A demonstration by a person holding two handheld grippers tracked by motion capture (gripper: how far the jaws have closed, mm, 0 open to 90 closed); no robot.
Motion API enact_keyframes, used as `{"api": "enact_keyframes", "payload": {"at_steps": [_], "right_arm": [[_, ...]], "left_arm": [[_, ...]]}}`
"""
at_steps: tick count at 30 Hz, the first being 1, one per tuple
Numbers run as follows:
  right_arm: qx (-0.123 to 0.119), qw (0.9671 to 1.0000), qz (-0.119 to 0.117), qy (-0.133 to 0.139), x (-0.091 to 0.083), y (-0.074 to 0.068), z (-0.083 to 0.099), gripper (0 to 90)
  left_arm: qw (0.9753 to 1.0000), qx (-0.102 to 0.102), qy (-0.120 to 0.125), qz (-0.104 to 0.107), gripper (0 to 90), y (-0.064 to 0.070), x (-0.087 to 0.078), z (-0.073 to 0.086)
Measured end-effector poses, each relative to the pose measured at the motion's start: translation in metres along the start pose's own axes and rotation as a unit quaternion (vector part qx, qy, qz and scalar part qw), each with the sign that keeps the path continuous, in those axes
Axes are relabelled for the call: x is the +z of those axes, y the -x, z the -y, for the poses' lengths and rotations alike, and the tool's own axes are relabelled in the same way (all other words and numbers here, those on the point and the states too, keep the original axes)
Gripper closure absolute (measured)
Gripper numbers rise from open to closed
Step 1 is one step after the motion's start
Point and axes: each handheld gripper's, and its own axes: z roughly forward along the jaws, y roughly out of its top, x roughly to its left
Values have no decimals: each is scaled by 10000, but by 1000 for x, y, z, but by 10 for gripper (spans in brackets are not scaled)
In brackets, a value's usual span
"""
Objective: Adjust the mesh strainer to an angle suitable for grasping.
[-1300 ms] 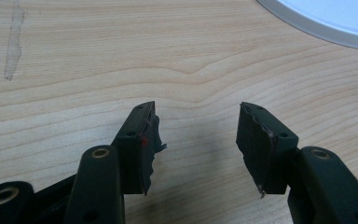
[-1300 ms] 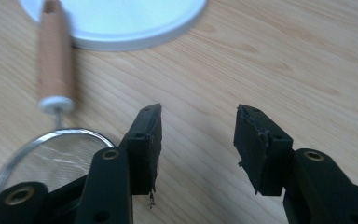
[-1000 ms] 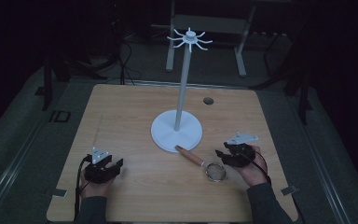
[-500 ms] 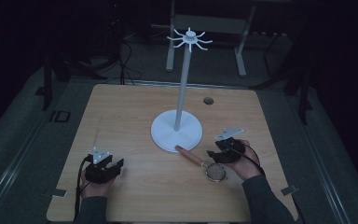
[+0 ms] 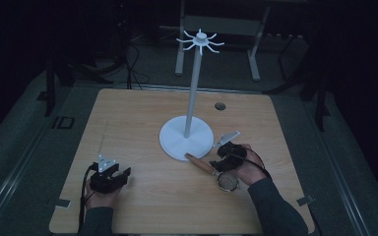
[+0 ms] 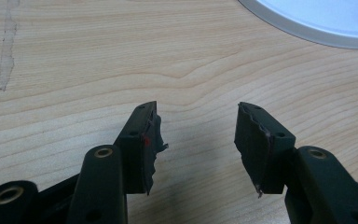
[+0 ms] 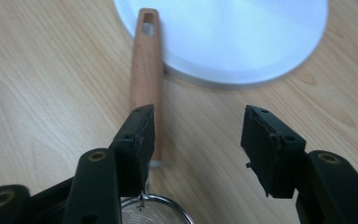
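A wooden table (image 5: 142, 123) carries a white stand (image 5: 186, 140): a round base at the centre, a thin pole rising from it, and a ring of hooks (image 5: 200, 41) at the top. A small dark hole (image 5: 220, 105) sits in the table at about 1 o'clock from the base.

A strainer (image 5: 211, 169) lies at about 5 o'clock from the base. Its wooden handle (image 7: 145, 79) runs toward 10 o'clock, and the tip with its slot rests on the base rim. The mesh bowl (image 5: 228, 180) is at the other end, near the person's right hand (image 5: 248, 169).

The right gripper (image 7: 197, 135) is released, jaws wide apart, poised over the strainer near where handle meets bowl. In the right gripper view the handle passes just beside and partly behind the left jaw, not between the two; the wire rim of the bowl (image 7: 156, 210) shows at the bottom edge. Whether the jaw touches the handle I cannot tell.

The left gripper (image 6: 196, 135) is released too, jaws apart over bare wood at about 7 o'clock from the base, well apart from the strainer. The left hand (image 5: 101, 196) holds it low on the table
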Motion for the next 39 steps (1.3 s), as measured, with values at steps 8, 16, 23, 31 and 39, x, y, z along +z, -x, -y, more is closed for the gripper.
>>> {"api": "enact_keyframes", "payload": {"at_steps": [8, 16, 23, 31, 39], "right_arm": [[-222, 9990, -253, -309, 15, -8, -10, 485], [-279, 9973, -404, -552, 29, -15, -16, 505], [-238, 9946, -614, -798, 43, -13, -20, 586], [-200, 9918, -754, -1011, 52, -13, -21, 654], [-280, 9925, -685, -973, 51, -14, -21, 674]], "left_arm": [[10000, -8, 9, 5, 494, 0, 0, 0], [10000, -6, -4, 8, 492, 0, 0, 0], [10000, -22, -7, 11, 492, -1, 1, 0], [10000, -15, -11, 8, 491, -1, 1, 0], [10000, -23, 1, -3, 491, -2, 1, -1]]}}
